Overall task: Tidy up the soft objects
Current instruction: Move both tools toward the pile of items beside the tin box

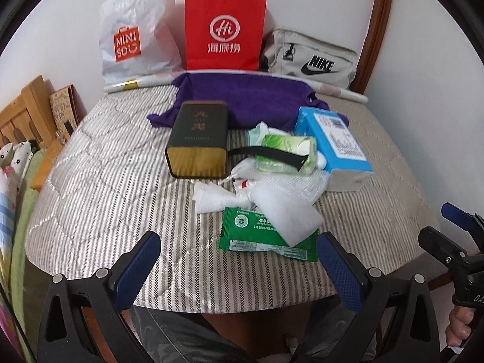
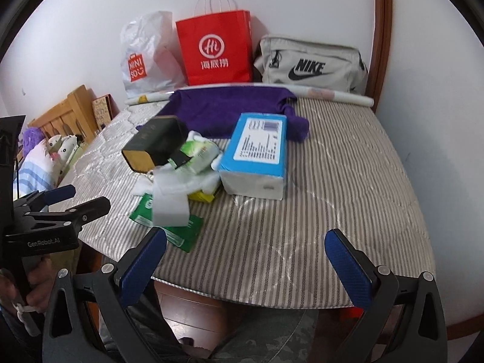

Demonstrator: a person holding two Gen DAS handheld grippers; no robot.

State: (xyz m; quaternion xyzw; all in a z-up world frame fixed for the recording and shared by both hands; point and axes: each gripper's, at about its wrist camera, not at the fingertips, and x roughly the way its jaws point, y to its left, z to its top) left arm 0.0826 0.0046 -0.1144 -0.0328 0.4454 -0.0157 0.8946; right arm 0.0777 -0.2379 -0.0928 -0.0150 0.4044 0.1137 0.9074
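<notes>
A heap of soft things lies mid-table: a white cloth (image 1: 290, 214) (image 2: 169, 205) draped over green sachets (image 1: 260, 236) (image 2: 178, 230), a green tissue pack (image 1: 287, 151) (image 2: 199, 151) with a black strap (image 1: 272, 152) across it, and a purple towel (image 1: 242, 96) (image 2: 230, 109) spread behind. My left gripper (image 1: 239, 260) hovers open at the near edge, just short of the sachets. My right gripper (image 2: 248, 260) is open too, over the bare front edge to the right of the heap. Nothing is between either pair of fingers.
A dark tin box (image 1: 198, 142) and a blue carton (image 1: 335, 145) flank the heap. Against the wall stand a white Miniso bag (image 1: 136, 36), a red paper bag (image 1: 225, 30) and a grey Nike bag (image 1: 311, 57). The striped table cover (image 2: 348, 181) spreads right. A wooden headboard (image 1: 27, 109) stands left.
</notes>
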